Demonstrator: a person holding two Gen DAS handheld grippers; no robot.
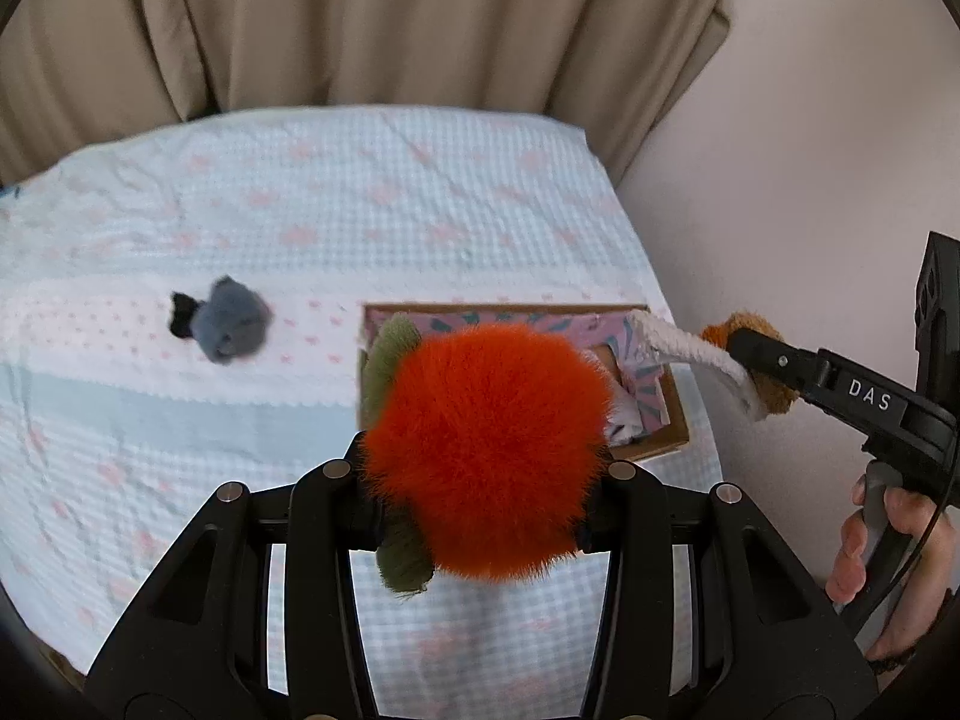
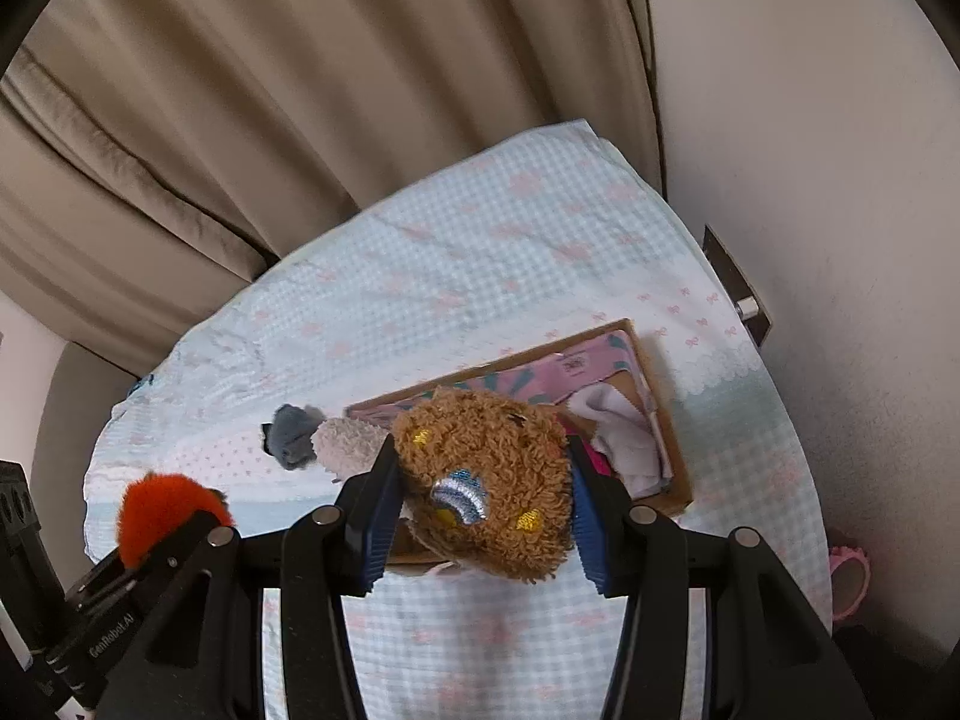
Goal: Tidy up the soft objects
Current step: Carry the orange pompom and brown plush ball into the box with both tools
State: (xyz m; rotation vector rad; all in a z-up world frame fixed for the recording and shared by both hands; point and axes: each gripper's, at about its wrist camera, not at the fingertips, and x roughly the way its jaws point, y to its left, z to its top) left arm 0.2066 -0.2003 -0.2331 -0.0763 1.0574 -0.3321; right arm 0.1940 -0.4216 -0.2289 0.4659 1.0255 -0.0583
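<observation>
Your left gripper [image 1: 480, 480] is clamped on the orange pompom [image 1: 486, 450] and your right gripper [image 2: 483, 504] on the brown plush [image 2: 486, 480], both held above the box [image 2: 675, 468]; white cloth [image 2: 618, 432] already lies inside; the grey toy [image 1: 231, 324] remains on the bed [image 1: 360, 210], uncollected.

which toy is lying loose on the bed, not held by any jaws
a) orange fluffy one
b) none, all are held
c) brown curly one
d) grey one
d: the grey toy lies alone on the bed, while the left gripper clamps the orange toy and the right gripper clamps the brown toy.
</observation>
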